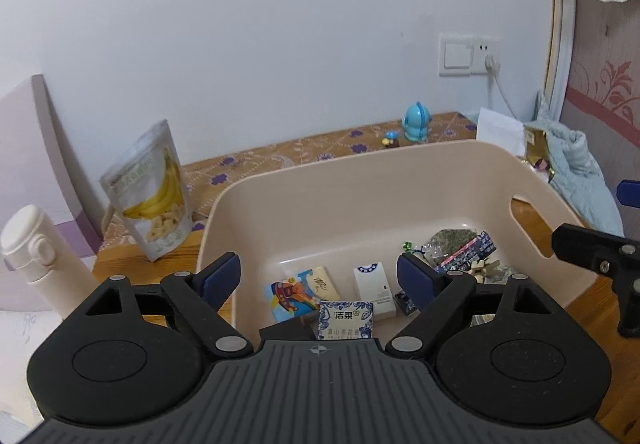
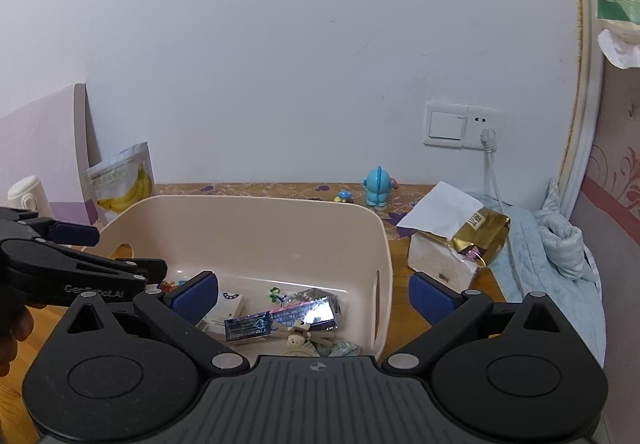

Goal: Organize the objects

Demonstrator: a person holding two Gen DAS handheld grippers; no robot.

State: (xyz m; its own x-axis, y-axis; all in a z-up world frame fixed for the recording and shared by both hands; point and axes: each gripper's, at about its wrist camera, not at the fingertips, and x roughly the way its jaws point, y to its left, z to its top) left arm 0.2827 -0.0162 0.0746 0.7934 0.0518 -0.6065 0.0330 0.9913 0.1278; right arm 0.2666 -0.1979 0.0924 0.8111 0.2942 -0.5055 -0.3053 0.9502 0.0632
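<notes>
Left wrist view. Left gripper point(image 1: 319, 276) over the near edge of a beige bin point(image 1: 304, 196), jaws wide apart, nothing between the blue pads. In the bin, small items on the floor: tissue pack point(image 1: 346, 320) nearest, cartoon card point(image 1: 294, 294) to its left, white box point(image 1: 374, 286) behind it, dark herb bag point(image 1: 450, 242) and patterned blue box point(image 1: 468, 250) toward the right side (partly hidden by the right finger). Bin on a wooden table point(image 1: 116, 264). Banana chip bag point(image 1: 150, 192) upright just left of the bin, white bottle point(image 1: 38, 252) further left. Blue toy point(image 1: 416, 123) on a floral cloth point(image 1: 320, 148) behind the bin, near the wall. Right gripper point(image 1: 600, 252) at the right edge, only partly in frame.

Right wrist view. Right gripper point(image 2: 314, 294) above the bin's point(image 2: 256, 220) near right corner, jaws spread wide, gripping nothing; left pad over the bin, right pad outside its wall. Inside: shiny blue box point(image 2: 280, 320), white box point(image 2: 230, 302), small bear charm point(image 2: 296, 336) nearest the camera. Left gripper point(image 2: 72, 256) at the bin's left rim, seen side-on, opening not readable from here. Gold packet point(image 2: 482, 236) and white paper point(image 2: 440, 212) right of the bin, pale blue cloth point(image 2: 552, 244) beyond. Blue toy point(image 2: 378, 192) at the back, banana bag point(image 2: 120, 184) at rear left.
</notes>
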